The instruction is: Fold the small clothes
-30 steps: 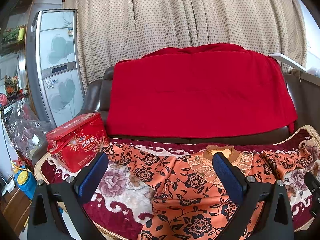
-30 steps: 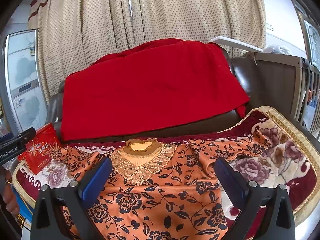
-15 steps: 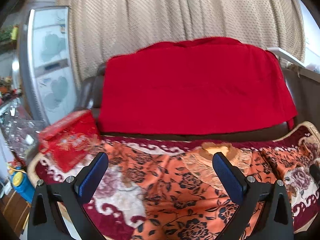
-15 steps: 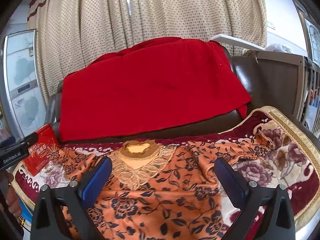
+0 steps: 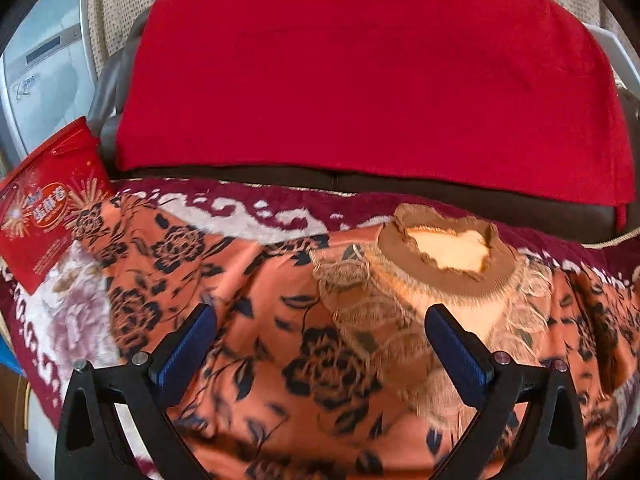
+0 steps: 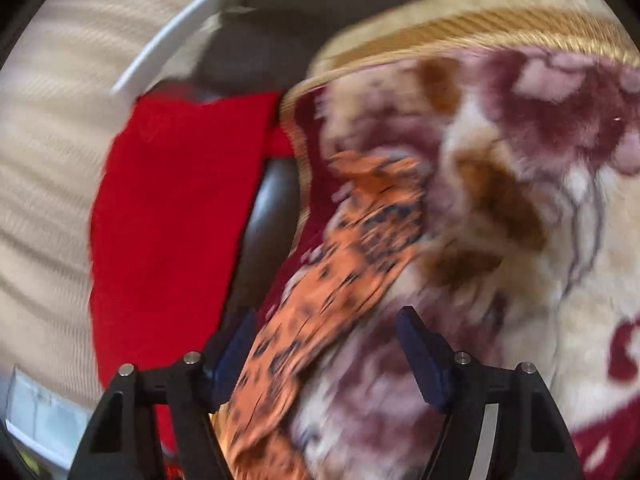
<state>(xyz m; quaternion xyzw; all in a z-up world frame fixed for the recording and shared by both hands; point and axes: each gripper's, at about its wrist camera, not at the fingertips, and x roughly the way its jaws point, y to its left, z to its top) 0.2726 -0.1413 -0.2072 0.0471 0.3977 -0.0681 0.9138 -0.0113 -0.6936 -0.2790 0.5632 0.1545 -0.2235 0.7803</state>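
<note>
Two grippers hang with jaws spread wide over one garment, an orange blouse with a black rose print and a tan lace collar (image 5: pixel 280 320), and neither one holds anything. In the left wrist view the left gripper (image 5: pixel 318 340) is open above the blouse's chest, its blue-padded fingers (image 5: pixel 188 344) apart to either side of a large black rose. The blouse lies spread flat on a plush maroon-and-cream floral blanket (image 5: pixel 248 212) that covers the sofa seat, with the collar at about 1 o'clock from the gripper and one sleeve running out toward 10 o'clock. At the end of that sleeve, at 9 o'clock in the view, a red printed gift box (image 5: pixel 44 208) stands on the blanket, touching or just beside the cuff. A plain red knitted throw (image 5: pixel 360 72) drapes the dark leather sofa back (image 5: pixel 440 196) across 12 o'clock. The right wrist view is heavily blurred: the right gripper (image 6: pixel 324 340) is open, and the other orange sleeve (image 6: pixel 340 260) runs from between its fingers up toward 12 o'clock over the blanket, whose gold-trimmed edge (image 6: pixel 480 28) curves across 1 o'clock. Whether the fingers touch the sleeve cannot be told. The red throw shows at 9 o'clock there.
</note>
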